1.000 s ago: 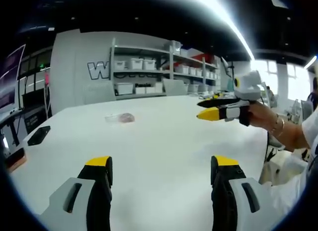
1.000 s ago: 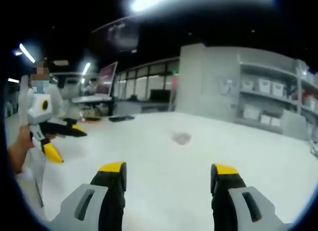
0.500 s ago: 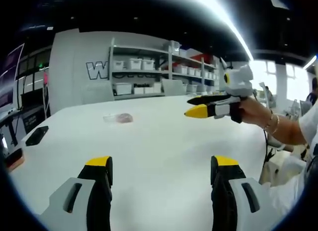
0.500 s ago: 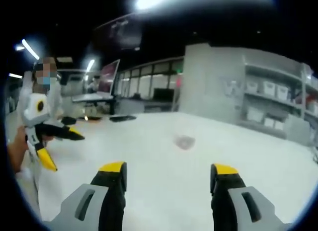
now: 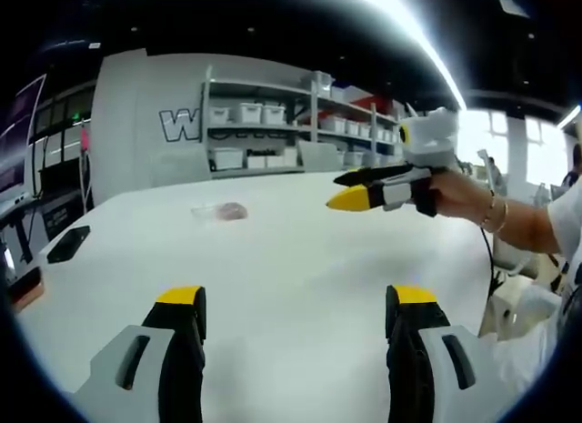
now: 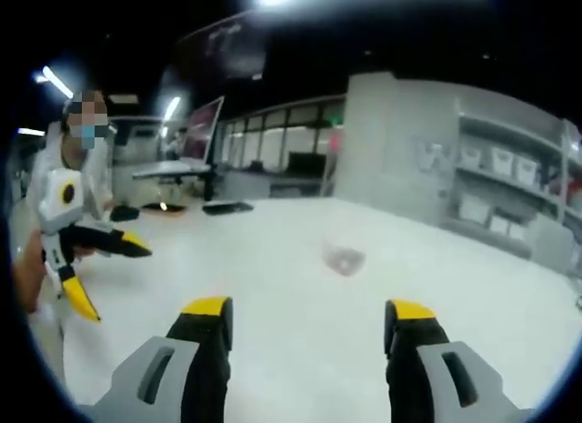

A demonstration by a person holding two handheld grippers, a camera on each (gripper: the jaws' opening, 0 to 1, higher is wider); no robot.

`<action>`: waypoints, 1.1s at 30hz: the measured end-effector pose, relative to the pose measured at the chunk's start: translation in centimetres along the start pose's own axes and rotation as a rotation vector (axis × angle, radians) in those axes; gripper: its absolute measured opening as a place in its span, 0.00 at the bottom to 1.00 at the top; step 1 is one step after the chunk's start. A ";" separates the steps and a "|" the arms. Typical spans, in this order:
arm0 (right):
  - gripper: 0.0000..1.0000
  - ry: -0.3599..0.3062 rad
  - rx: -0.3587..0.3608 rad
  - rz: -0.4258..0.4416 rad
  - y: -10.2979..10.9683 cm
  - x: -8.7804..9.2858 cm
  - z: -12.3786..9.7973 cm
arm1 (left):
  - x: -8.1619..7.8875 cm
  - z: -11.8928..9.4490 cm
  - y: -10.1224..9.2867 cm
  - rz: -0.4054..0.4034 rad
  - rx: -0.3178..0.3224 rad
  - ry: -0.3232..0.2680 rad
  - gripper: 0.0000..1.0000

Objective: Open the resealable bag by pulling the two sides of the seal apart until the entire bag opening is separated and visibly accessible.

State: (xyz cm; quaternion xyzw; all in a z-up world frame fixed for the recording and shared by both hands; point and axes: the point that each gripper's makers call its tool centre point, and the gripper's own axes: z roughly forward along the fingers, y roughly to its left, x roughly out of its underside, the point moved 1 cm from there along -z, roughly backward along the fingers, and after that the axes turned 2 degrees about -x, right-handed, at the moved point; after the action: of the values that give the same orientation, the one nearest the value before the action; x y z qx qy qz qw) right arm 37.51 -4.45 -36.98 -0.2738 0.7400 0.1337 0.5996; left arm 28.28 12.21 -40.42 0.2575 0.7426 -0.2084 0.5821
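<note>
On the white table point(image 5: 300, 287), toward its far side, we see the bag point(image 5: 221, 211) lying flat, small and clear with something reddish-brown inside; seal state is too small to tell. It sits well apart from both pairs of jaws, nothing touching it.

Left gripper point(image 5: 296, 314): jaws spread wide, nothing between them, yellow tips over bare table near its close edge. In the left gripper view the bag is far ahead, roughly in line with the left jaw's tip.

Right gripper point(image 6: 309, 318): jaws likewise spread, holding nothing. In the right gripper view the bag point(image 6: 345, 258) is blurred, ahead and between the two jaw tips, well off.

In the left gripper view we also see the right gripper point(image 5: 350, 188) coming in from the right, held above the table in a person's hand point(image 5: 452, 194), bracelet on the wrist, forearm stretching toward the right edge. Its tips point left, roughly level, slightly parted.

In the right gripper view the left gripper point(image 6: 105, 276) shows at the left, above the table's left edge, one jaw roughly level and the other angled down.

Near the table's left edge lies a dark phone point(image 5: 69, 246). Behind the far edge stand shelves point(image 5: 291, 132) with white bins.
</note>
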 end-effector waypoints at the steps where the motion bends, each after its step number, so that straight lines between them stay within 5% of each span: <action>1: 0.67 0.003 -0.002 0.000 0.0 0.0 0.3 | -0.1 0.0 0.0 0.000 0.000 -0.002 0.81; 33: 0.58 0.026 -0.021 -0.018 -0.6 -0.4 5.2 | 0.3 1.4 0.1 0.000 0.015 0.012 0.81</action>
State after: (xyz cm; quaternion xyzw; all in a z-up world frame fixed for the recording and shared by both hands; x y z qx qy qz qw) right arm 42.13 -2.10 -37.77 -0.2886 0.7437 0.1327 0.5883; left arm 29.35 11.43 -41.01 0.2631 0.7444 -0.2124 0.5758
